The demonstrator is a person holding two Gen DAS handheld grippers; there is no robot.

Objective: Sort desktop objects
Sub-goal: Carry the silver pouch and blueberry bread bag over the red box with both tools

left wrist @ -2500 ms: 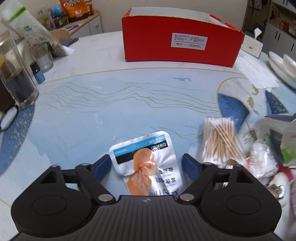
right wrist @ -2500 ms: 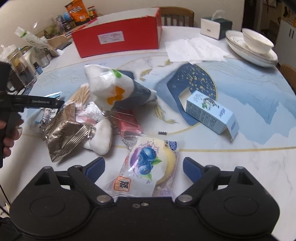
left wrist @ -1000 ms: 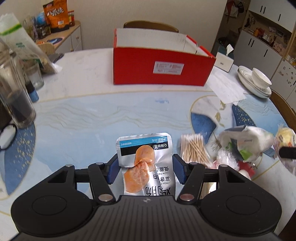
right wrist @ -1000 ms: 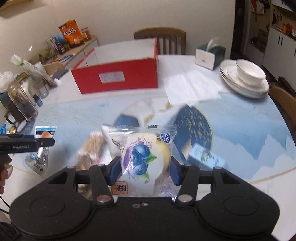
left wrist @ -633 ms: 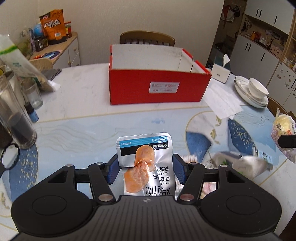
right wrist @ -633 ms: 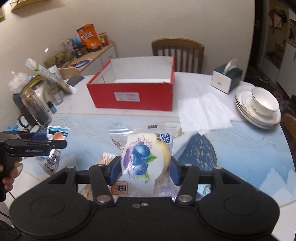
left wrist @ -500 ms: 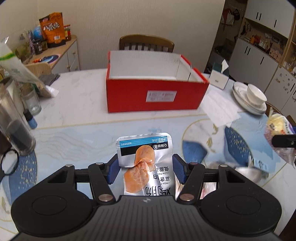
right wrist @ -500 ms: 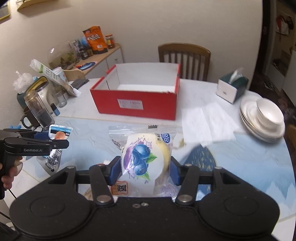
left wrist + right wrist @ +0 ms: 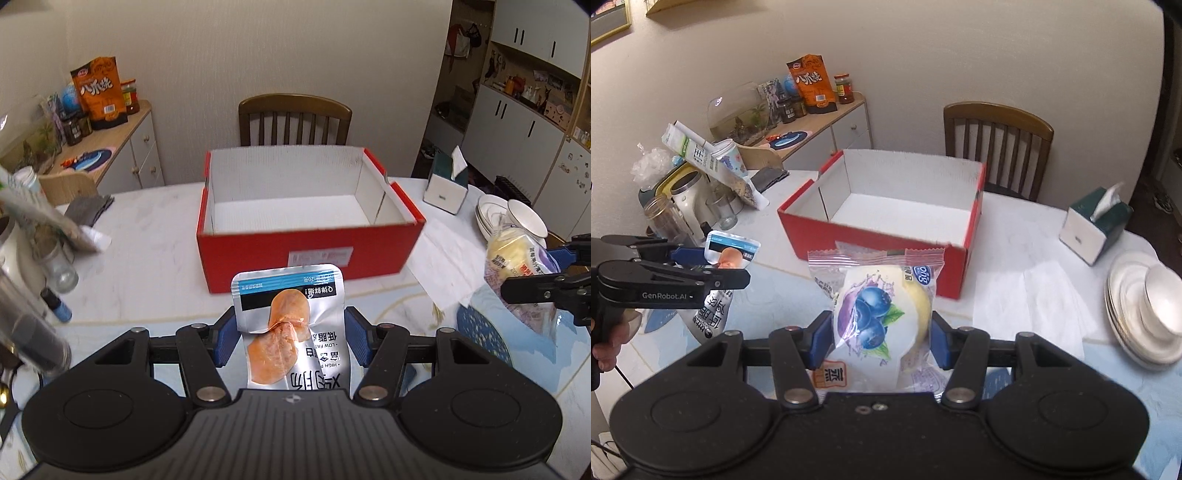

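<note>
Both grippers are coming up off the table and closing in on the red box (image 9: 310,254), which is looking a lot bigger and more open-topped than a second ago; the pile of clutter I was seeing below is dropping out of view. My left gripper (image 9: 290,341) is clamping a silver meat pouch (image 9: 291,328), pads pressing both its edges, and it's hanging just in front of the box's near wall. My right gripper (image 9: 877,341) is squeezing a blueberry bun packet (image 9: 879,314) the same way. Only the right view is showing the hand (image 9: 607,341) gripping the left handle, plus the pouch dangling below the jaws. Only the left view is catching the tall cupboards (image 9: 532,110) on the far right.
</note>
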